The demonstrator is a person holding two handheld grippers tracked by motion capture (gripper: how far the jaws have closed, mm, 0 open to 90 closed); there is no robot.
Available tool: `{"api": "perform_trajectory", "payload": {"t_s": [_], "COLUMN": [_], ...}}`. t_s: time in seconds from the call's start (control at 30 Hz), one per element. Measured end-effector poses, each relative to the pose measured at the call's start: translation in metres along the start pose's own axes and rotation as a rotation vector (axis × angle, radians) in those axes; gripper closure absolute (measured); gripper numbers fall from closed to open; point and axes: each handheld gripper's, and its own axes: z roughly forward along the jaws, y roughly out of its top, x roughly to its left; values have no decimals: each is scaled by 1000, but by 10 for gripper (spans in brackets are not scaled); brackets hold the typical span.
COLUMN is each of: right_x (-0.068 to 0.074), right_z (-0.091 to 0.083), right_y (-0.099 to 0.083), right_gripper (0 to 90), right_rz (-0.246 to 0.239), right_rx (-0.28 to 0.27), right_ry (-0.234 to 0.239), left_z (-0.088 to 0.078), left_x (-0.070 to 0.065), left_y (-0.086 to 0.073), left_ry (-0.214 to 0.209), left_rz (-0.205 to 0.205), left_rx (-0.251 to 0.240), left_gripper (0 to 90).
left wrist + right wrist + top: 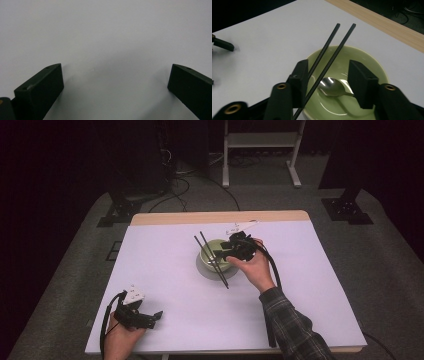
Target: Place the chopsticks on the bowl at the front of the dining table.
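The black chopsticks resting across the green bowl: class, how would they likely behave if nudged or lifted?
The chopsticks look thin, straight and rigid, so probably stiff and light. Lying only across the bowl's rim, a nudge would likely roll or slide them off. Their glossy finish may slip between the fingers.

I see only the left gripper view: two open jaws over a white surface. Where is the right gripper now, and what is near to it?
Observer: The right gripper hovers over a green bowl at the middle of the table.
Operator: Is something inside the bowl?
Observer: Yes, a metal spoon lies in it.
Operator: Does the right gripper hold anything?
Observer: No. Its jaws stand open, and two black chopsticks lie across the bowl's rim between them.
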Motion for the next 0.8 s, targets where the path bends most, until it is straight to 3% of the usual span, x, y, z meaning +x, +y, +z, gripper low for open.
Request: {"api": "perform_trajectory", "payload": {"t_s": [0.17, 0.8], "right_x": [0, -13], "right_z": [16, 66], "right_y": [9, 41], "right_gripper": [423, 413], "right_rz": [3, 27], "right_rx": [13, 68], "right_ry": [-3, -31], "left_z": [0, 0], "left_x": [0, 0], "left_y": [0, 0], "left_ry": [0, -1], "left_rz": [0, -2], "left_rx": [1, -1], "left_gripper": [0, 0]}}
